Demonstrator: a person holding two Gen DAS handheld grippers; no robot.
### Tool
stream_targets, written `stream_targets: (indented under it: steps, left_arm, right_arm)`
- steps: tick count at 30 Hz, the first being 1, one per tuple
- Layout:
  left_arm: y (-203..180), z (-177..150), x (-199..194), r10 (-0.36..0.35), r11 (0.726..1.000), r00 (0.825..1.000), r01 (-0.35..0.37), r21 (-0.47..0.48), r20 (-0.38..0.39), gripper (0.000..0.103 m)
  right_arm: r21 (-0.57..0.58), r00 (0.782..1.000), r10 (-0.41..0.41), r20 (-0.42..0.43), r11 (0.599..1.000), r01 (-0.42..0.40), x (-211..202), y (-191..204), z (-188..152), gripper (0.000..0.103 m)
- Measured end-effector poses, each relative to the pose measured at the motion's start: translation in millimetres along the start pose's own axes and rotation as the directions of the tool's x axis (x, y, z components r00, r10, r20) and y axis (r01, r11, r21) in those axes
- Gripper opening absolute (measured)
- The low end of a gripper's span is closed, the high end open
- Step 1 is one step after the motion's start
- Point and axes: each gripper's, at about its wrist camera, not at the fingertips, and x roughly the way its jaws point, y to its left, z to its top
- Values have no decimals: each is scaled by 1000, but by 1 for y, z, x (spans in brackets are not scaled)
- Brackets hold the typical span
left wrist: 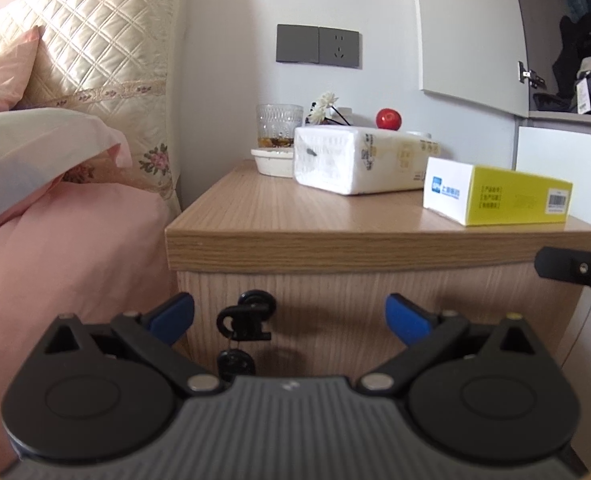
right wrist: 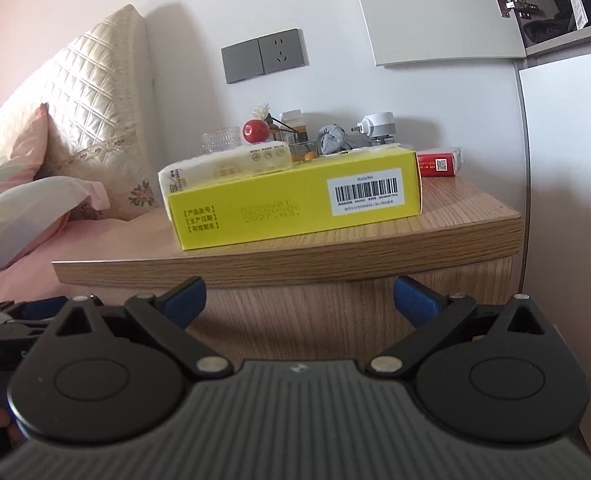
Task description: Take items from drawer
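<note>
Bed [left wrist: 55, 248]: left of the nightstand, pink sheet; quilted cream pillow [left wrist: 103, 52] upright against the wall, a pink one in front of it.
Nightstand [left wrist: 335, 216]: wood grain, between bed and white cabinet [left wrist: 567, 168].
Drawer [left wrist: 335, 300]: front face under the nightstand's top edge, closed; contents hidden.
Lock [left wrist: 251, 316]: black, on the drawer front toward its left side, with a key [left wrist: 235, 364] hanging below it.
Left gripper [left wrist: 289, 316]: level with the drawer front, blue-tipped fingers [left wrist: 173, 316] spread wide, nothing between them; the lock sits in the gap, whether touched cannot be told.
Glass [left wrist: 279, 124]: back left corner of the top, amber residue at its bottom, standing in or just behind a white dish [left wrist: 273, 162].
Tissues [left wrist: 359, 160]: white pack, mid-top, right of the dish.
Red ball [left wrist: 388, 119]: behind the tissues.
Yellow box [right wrist: 295, 200]: front right edge of the top, barcode side toward the right wrist camera.
Red box [right wrist: 439, 162]: back right corner.
Socket [left wrist: 317, 45]: grey plate on the wall above the nightstand.
Right gripper [right wrist: 299, 298]: below the top's front edge, before the drawer's right part, fingers [right wrist: 411, 300] spread wide, holding nothing.
</note>
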Motion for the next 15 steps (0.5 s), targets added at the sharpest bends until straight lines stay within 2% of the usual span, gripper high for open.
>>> stream_targets:
  steps: [7,15]
  left_arm:
    - [-8,4,-29,-3,1000,999,1,30,52,103]
    - [-13,6,-66,38,999,995,-40,14,91,103]
  right_arm:
    - [-18,999,-24,21,1000,25,-15,0,4,102]
    - [-26,999,-25,38,999,26,-43,6,8,102]
